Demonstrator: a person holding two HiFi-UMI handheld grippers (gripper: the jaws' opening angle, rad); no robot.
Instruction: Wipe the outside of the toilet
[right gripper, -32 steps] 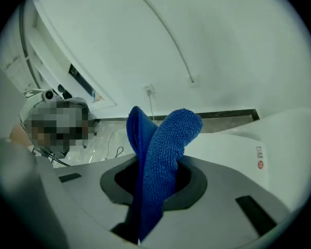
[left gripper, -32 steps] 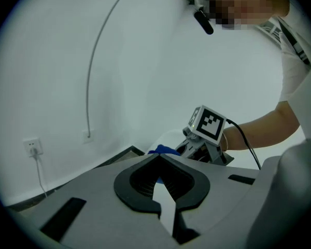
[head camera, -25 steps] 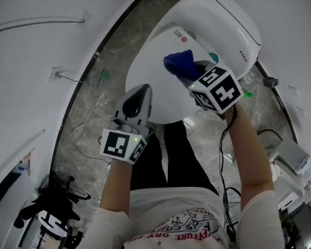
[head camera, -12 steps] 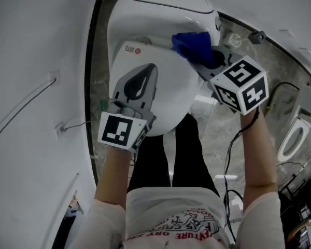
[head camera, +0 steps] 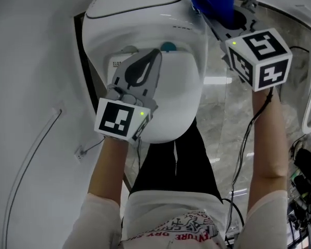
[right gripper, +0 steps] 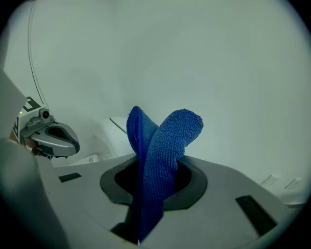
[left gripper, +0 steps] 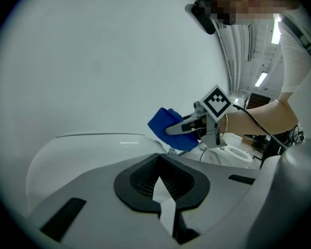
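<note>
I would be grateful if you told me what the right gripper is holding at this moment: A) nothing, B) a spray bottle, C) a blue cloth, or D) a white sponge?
C: the right gripper view shows a blue cloth pinched between the jaws of the right gripper, its folds standing up above them.

The head view looks steeply down from above the toilet (head camera: 140, 19). The left gripper view looks close along its jaws, across the toilet towards the right gripper (left gripper: 171, 130). The right gripper view, past its blue cloth (right gripper: 160, 154), looks back at the left gripper (right gripper: 75, 145).
</note>
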